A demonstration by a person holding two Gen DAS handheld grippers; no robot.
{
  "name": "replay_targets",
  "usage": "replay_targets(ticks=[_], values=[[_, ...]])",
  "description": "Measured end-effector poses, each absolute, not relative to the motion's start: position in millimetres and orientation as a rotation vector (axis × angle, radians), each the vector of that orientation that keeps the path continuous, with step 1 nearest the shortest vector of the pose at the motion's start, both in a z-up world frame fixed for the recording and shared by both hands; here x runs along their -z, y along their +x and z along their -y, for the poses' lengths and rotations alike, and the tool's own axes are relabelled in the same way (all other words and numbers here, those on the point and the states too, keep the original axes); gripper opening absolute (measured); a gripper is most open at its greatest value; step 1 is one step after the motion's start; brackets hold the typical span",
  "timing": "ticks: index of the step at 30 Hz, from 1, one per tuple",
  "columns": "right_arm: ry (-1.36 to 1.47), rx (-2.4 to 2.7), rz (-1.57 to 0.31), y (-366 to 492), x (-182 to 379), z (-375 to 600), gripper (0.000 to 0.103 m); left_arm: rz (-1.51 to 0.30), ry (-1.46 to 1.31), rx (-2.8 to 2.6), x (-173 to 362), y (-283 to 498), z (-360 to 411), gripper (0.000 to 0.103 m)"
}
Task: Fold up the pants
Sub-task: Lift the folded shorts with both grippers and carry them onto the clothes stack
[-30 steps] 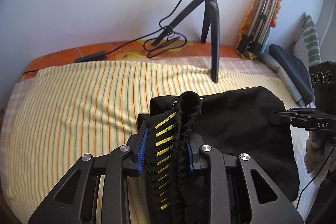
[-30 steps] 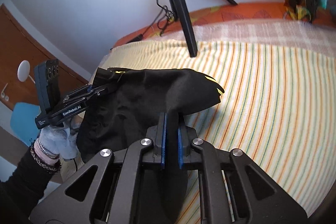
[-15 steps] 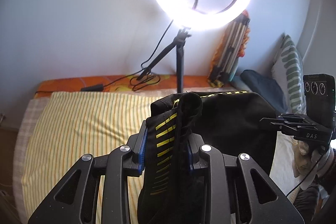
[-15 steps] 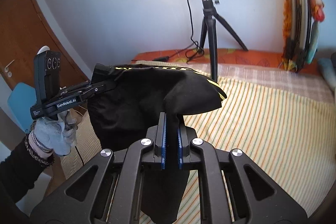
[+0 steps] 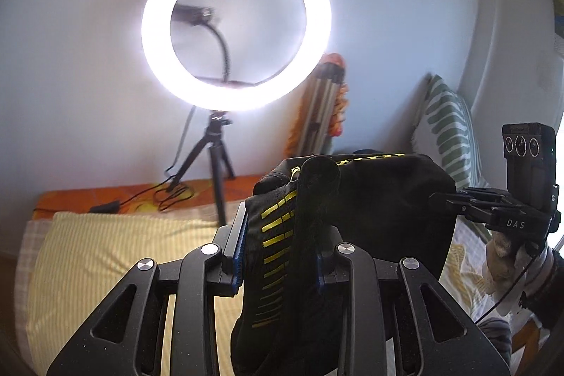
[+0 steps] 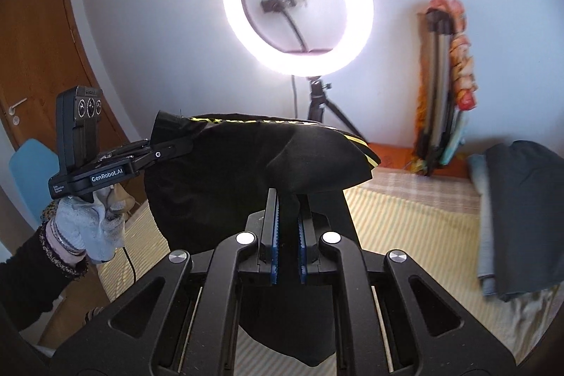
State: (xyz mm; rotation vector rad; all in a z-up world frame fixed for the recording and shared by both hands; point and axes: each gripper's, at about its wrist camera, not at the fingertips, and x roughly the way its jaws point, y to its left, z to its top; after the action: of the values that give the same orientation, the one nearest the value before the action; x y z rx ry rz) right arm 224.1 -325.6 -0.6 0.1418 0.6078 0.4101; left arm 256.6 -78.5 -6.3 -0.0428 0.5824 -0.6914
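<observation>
The black pants (image 5: 387,196) (image 6: 246,164) with yellow dashes along the waistband hang stretched in the air between both grippers, above the striped bed. My left gripper (image 5: 278,221) is shut on the bunched waistband end, and it also shows at the left of the right wrist view (image 6: 176,148), held by a gloved hand (image 6: 88,228). My right gripper (image 6: 287,199) is shut on a thin fold of the black cloth; in the left wrist view it (image 5: 437,198) bites the other end. Cloth droops below both jaws.
A lit ring light (image 5: 236,23) (image 6: 298,2) on a tripod (image 5: 215,178) stands at the bed's far edge, with cables beside it. The yellow striped bedspread (image 5: 105,252) lies below. Folded dark clothes (image 6: 521,217) and a leaf-print pillow (image 5: 447,129) lie on the bed's right side. A wooden door (image 6: 38,59) is left.
Both grippers have risen with the pants and tilted up, lifting the cloth off the bed. The ring light has come fully into view and the bed has sunk lower.
</observation>
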Motion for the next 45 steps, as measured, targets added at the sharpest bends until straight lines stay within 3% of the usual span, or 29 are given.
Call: replay_targets(ticks=[25, 32, 44, 45], values=[[0.071, -0.227, -0.636, 253.8, -41.7, 595.0, 0.009, -0.552, -0.100, 0.880, -13.8, 299.3, 343.6, 0.027], [0.059, -0.139, -0.699, 289.5, -7.5, 670.0, 0.009, -0.610, -0.069, 0.896, 13.9, 319.9, 426.3, 0.027], [0.139, -0.051, -0.722, 341.8, 57.1, 723.6, 0.009, -0.676, -0.029, 0.751, 56.0, 368.9, 470.4, 0.030], [0.146, -0.031, -0.728, 343.6, 59.4, 728.3, 0.015, -0.677, -0.016, 0.732, 57.5, 371.7, 474.5, 0.033]])
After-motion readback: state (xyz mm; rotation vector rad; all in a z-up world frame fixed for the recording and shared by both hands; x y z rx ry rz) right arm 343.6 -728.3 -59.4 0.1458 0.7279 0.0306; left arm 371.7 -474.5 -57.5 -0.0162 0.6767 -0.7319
